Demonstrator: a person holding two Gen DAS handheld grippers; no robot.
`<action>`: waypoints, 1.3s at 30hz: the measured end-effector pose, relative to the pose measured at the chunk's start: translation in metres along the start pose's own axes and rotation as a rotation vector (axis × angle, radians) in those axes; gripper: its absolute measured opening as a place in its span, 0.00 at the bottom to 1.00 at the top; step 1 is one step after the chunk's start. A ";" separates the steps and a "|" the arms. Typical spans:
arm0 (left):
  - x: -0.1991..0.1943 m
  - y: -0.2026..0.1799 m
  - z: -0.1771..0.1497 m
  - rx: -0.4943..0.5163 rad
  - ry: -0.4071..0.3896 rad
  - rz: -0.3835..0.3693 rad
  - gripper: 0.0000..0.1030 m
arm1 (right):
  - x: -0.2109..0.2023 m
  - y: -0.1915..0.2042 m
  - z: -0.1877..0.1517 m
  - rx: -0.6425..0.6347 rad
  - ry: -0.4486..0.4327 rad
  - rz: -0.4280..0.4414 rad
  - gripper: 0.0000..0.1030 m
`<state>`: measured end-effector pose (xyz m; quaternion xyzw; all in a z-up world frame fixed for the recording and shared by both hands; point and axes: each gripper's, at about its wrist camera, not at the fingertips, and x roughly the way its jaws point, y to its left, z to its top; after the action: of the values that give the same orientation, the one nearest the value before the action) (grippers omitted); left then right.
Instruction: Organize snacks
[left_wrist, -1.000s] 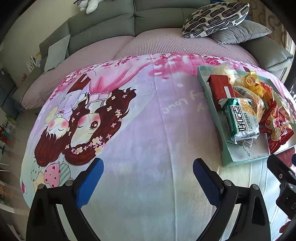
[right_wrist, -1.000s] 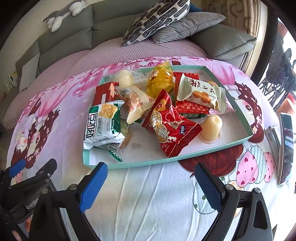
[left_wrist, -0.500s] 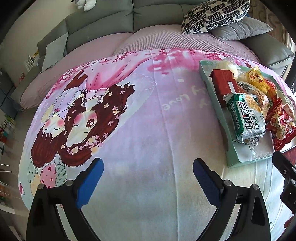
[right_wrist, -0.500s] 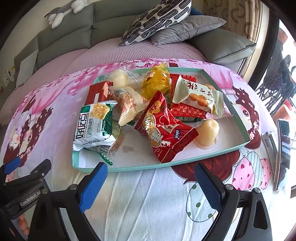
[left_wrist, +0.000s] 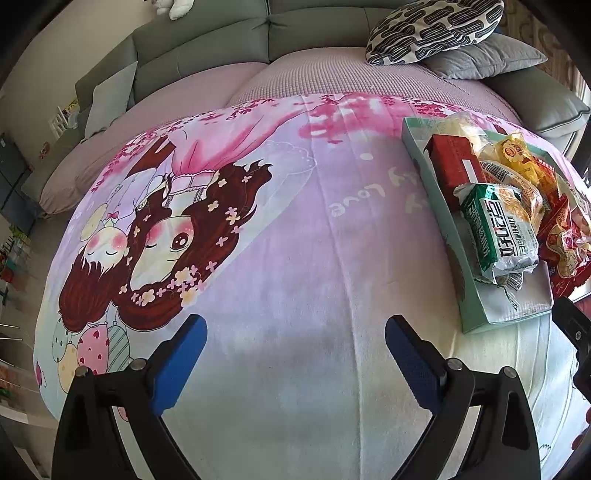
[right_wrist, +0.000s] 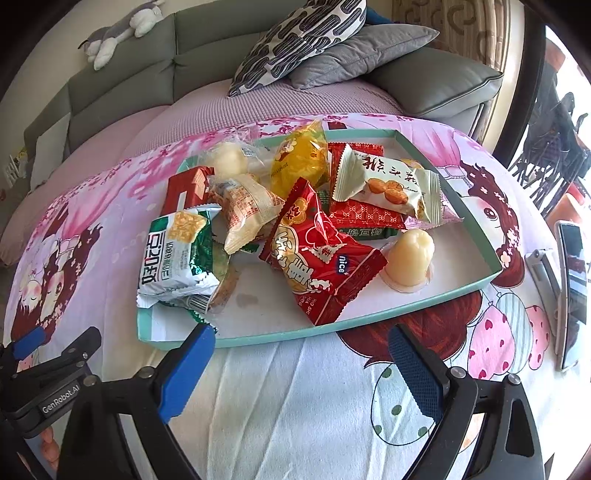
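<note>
Pink cartoon cloth (left_wrist: 303, 258) fills most of the left wrist view, spread over a table with a grey sofa (left_wrist: 229, 48) behind it at 12 o'clock. The left gripper (left_wrist: 295, 347) is spread wide, blue pads apart, nothing between them, hanging over bare cloth. Over at 3 o'clock sits the teal tray (left_wrist: 469, 295) with the snacks piled in it: a green pack (left_wrist: 498, 229) nearest, a red box (left_wrist: 456, 166) behind it. A bit of the other gripper pokes in at the 4 o'clock edge.

Right wrist view: the right gripper (right_wrist: 301, 349) is also wide open and empty, its left pad just at the tray's (right_wrist: 424, 299) near rim. The tray is dead ahead at 12 o'clock. In it: green pack (right_wrist: 177, 254) at 10 o'clock lying partly on other wrappers, red box (right_wrist: 184, 188) behind that, a big red pack (right_wrist: 317, 254) in the middle, a jelly cup (right_wrist: 408, 258) just right of it and touching its corner, a cream pack (right_wrist: 388, 184) with cookie pictures on top of a flat red one, a yellow bag (right_wrist: 299, 162) and a clear-wrapped pale ball (right_wrist: 229, 160) at the far side. A phone (right_wrist: 570, 291) lies on the cloth (right_wrist: 295, 398) at 3 o'clock, well apart from the tray. The left gripper (right_wrist: 40, 354) shows at 8 o'clock.
</note>
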<state>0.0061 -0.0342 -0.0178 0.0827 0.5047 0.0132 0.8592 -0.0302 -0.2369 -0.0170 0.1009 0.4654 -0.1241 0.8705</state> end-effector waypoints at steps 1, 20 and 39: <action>0.000 0.000 0.000 0.000 -0.003 0.001 0.94 | 0.000 0.000 0.000 0.001 0.000 0.000 0.94; 0.001 -0.002 -0.001 0.013 -0.024 0.028 0.94 | 0.002 -0.001 -0.001 0.011 -0.007 0.002 0.94; 0.008 -0.006 -0.001 0.026 -0.029 0.035 0.94 | 0.013 0.001 -0.001 0.004 0.005 -0.005 0.94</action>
<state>0.0085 -0.0392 -0.0267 0.1029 0.4907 0.0203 0.8650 -0.0234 -0.2376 -0.0282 0.1020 0.4676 -0.1270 0.8688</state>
